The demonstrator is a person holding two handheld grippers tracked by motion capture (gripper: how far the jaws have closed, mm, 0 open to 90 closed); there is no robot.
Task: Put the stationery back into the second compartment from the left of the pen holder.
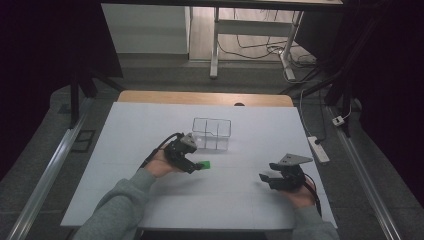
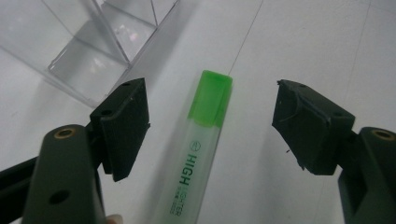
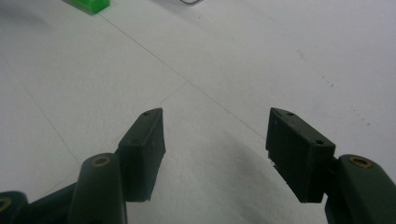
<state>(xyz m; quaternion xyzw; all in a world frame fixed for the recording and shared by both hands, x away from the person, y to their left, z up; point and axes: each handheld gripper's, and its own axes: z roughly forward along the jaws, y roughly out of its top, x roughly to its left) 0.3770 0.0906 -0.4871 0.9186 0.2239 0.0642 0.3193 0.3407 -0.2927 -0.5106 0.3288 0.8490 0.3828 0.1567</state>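
Grey-sleeved forearms enter the high view from the bottom edge, each hand carrying a gripper over the white tabletop (image 1: pixel 150 125), which takes up most of the scene and rests on a wooden surface visible along its far edge. Clear plastic organizer (image 1: pixel 212 133) with divided compartments stands upright near the tabletop's middle, toward the far side; none of its compartments holds anything that can be seen. Left gripper (image 1: pixel 196 167) sits just in front of the organizer, fingers (image 2: pixel 123 126) spread wide on either side of a green highlighter (image 2: pixel 198 154). Highlighter lies flat on the tabletop between the fingers, not touched by either pad, green cap end pointing away from the hand, translucent barrel with green "HIGH LIGHTER" print toward the hand. In the left gripper view the organizer's corner sits just beyond the left finger. Right gripper (image 1: pixel 265 176) rests low over the tabletop at the near right, well apart from the highlighter and organizer, fingers (image 3: pixel 142 151) spread with bare tabletop between them. Green cap tip (image 3: pixel 91 4) peeks in at the top left of the right gripper view.
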